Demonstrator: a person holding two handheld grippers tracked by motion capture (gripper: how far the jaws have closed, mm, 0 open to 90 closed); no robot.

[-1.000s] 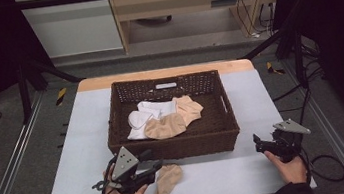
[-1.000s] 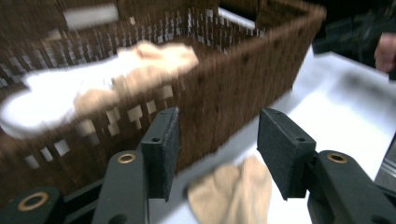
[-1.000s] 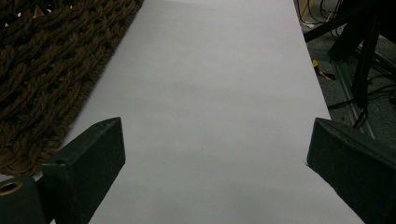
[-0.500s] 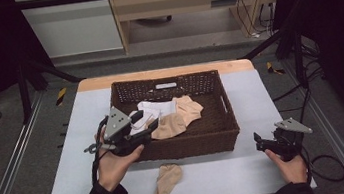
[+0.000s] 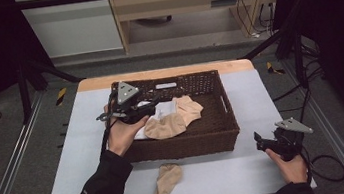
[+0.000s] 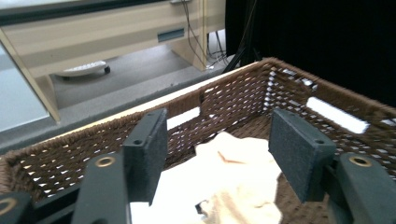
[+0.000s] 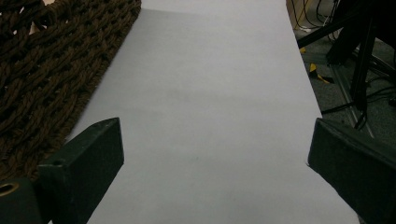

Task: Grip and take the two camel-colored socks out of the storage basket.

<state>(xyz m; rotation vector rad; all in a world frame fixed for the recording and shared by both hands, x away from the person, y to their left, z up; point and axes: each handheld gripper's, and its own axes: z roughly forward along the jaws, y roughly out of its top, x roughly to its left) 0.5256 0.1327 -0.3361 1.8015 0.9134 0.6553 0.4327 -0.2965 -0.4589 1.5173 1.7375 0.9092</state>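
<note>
One beige sock (image 5: 167, 179) lies on the white tabletop (image 5: 220, 171), well in front of the wicker basket (image 5: 225, 130).
Its long axis runs near to far, its ends indistinct. Right claw (image 5: 259, 139) rests spread wide and empty beside it; farther off, left claw (image 5: 153, 107) gapes empty above the basket's socks (image 5: 173, 122).

High view overhead, facing forward, gripper views low and close, all sharing the wicker basket (image 5: 223, 120).
</note>
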